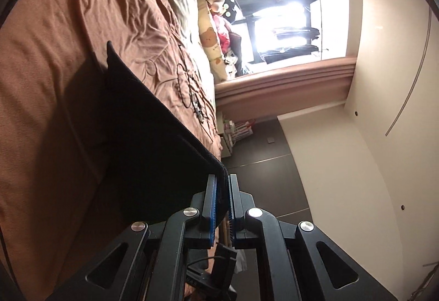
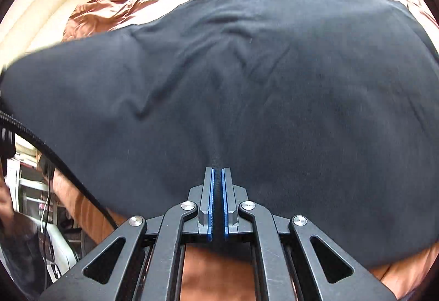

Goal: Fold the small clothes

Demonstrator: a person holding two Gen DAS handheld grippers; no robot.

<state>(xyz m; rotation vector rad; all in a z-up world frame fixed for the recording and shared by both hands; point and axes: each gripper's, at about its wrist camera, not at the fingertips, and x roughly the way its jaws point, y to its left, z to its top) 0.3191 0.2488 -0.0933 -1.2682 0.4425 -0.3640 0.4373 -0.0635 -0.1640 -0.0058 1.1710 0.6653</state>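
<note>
Both the left gripper [image 1: 222, 177] and right gripper [image 2: 217, 172] pinch the black cotton garment's [image 2: 247, 87] edge at lower centre, holding it taut above the rust-brown bedspread [image 1: 55, 81] for folding.

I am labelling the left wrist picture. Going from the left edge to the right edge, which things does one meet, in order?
Brown bedspread → dark garment held in the left tongs → plush toys → bright window → pale wall.
</note>
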